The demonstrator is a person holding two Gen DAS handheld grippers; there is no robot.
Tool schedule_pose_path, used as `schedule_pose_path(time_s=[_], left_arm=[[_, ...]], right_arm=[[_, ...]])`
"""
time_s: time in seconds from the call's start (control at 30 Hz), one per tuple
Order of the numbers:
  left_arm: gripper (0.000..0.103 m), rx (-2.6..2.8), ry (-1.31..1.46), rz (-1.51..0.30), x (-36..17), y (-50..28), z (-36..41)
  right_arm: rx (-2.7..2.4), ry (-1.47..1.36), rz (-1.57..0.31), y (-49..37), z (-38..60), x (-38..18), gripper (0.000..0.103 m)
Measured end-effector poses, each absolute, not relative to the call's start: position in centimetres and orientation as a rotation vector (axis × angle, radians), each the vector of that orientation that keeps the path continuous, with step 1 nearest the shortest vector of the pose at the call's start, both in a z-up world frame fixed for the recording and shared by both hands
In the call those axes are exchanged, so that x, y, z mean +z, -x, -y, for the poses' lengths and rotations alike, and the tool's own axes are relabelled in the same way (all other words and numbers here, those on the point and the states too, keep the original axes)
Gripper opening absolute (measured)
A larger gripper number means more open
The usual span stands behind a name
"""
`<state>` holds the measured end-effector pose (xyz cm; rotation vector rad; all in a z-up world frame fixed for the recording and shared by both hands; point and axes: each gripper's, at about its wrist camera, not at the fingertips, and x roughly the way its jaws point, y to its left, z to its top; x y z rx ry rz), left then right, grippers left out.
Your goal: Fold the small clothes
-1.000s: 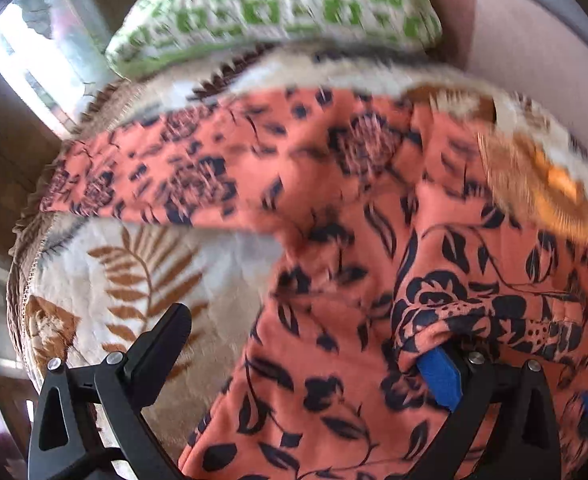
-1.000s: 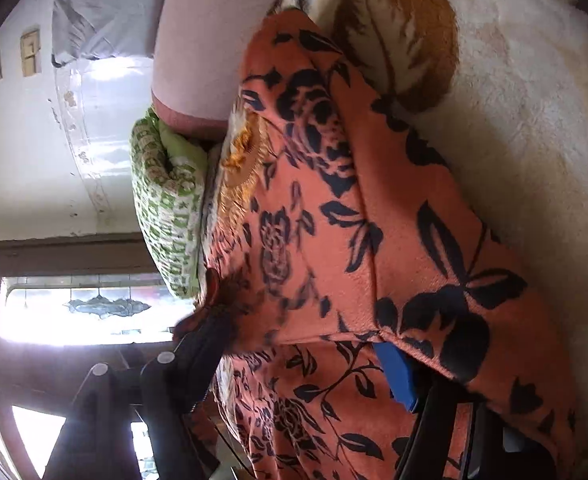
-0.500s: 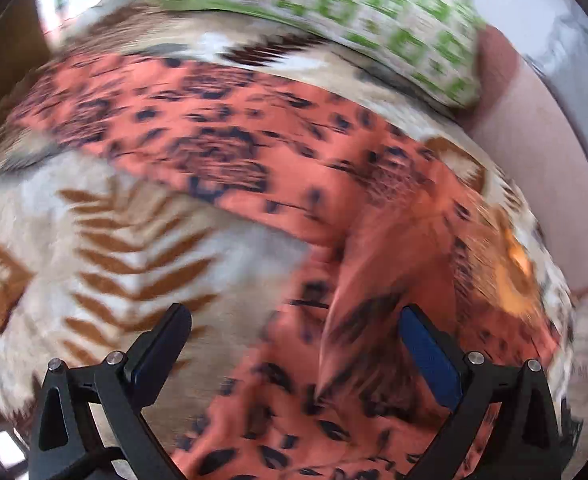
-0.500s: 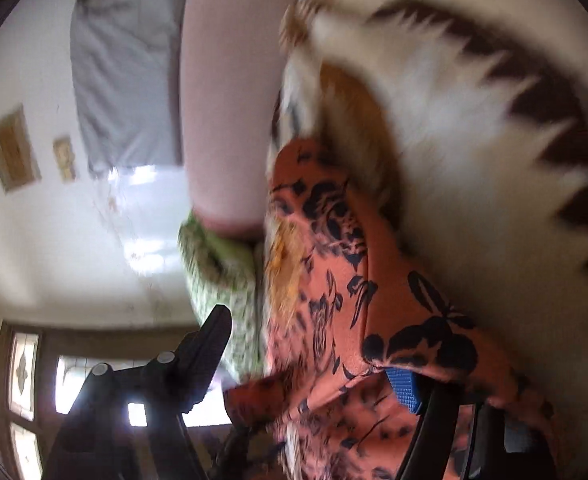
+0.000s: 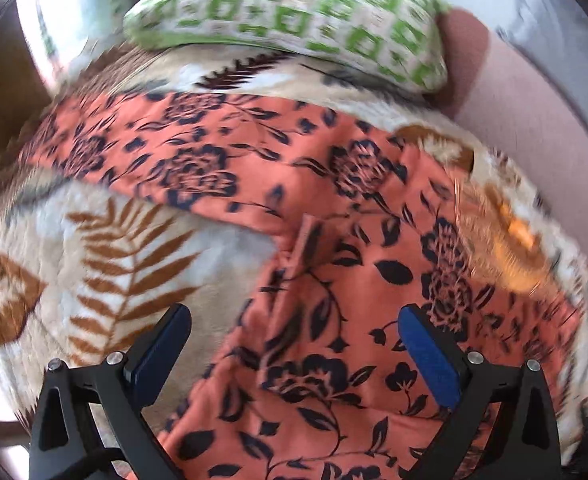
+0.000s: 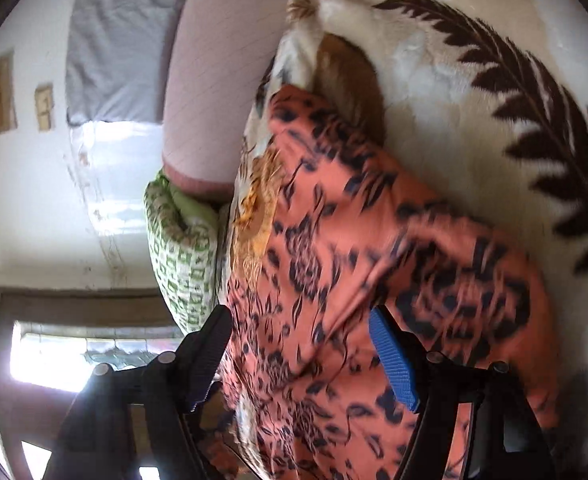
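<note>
Orange floral garment [image 5: 334,240] lies spread on a cream fern-print blanket [image 5: 106,256], one sleeve reaching left toward the far edge, near a green-checked pillow [image 5: 294,12]. The left gripper [image 5: 294,356] hangs above it with jaws wide apart — holding nothing. The right gripper [image 6: 300,354] is also spread; cloth bunches between its fingers, seemingly loose — blur hides any contact.
</note>
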<state>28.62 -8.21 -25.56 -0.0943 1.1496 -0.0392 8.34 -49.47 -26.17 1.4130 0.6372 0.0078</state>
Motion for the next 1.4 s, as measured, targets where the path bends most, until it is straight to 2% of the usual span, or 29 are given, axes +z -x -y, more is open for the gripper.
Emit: schedule_pose_path(time_s=[0.2,0.3,0.37,0.47,0.6,0.73,0.83,0.93,1.0,1.1,1.17,1.4], left_arm=[[0.103,-0.001,-0.032,-1.228,-30.2,-30.1,10.0],[0.103,-0.037,-0.006,-1.242,-28.7,-30.4,8.5],[0.103,-0.043,0.0,-1.213,-26.7,-30.3,6.4],[0.103,-0.015,0.085,-1.148,-23.5,-30.2,0.3],[0.103,0.223,0.273,-1.09,-21.4,-31.0,-11.6],[0.103,0.363,0.492,-1.102,-22.2,-31.8,-22.4],[0.102,0.356,0.679,-1.124,-23.8,-32.5,-26.6],[0.082,0.306,0.87,-1.09,-25.0,-33.5,-29.3],[0.065,0.273,0.939,-1.084,-25.7,-34.4,-29.6],[0.053,0.233,0.973,-1.089,-26.9,-36.4,-28.6],[0.048,0.21,0.976,-1.058,-27.4,-37.1,-27.8],[0.046,0.209,1.033,-1.005,-29.4,-39.8,-27.8]], right_arm=[[0.004,-1.108,-0.64,-12.1,47.1,-23.6,0.074],[0.006,-1.068,-0.823,-15.3,47.0,-27.4,0.074],[-0.005,-1.092,-0.753,-14.8,47.3,-27.4,0.073],[0.02,-1.056,-0.778,-15.3,46.8,-26.4,0.074],[0.015,-1.026,-0.774,-15.4,46.2,-27.1,0.074],[0.009,-0.958,-0.77,-15.3,45.5,-26.7,0.077],[0.002,-0.894,-0.761,-14.7,44.8,-26.5,0.08],[-0.005,-0.817,-0.759,-15.1,43.9,-26.2,0.084],[-0.009,-0.771,-0.759,-15.2,43.4,-26.1,0.086],[-0.011,-0.706,-0.761,-15.4,42.7,-25.9,0.089],[-0.01,-0.685,-0.764,-15.4,42.5,-25.9,0.09],[-0.002,-0.692,-0.758,-15.5,42.6,-25.9,0.09]])
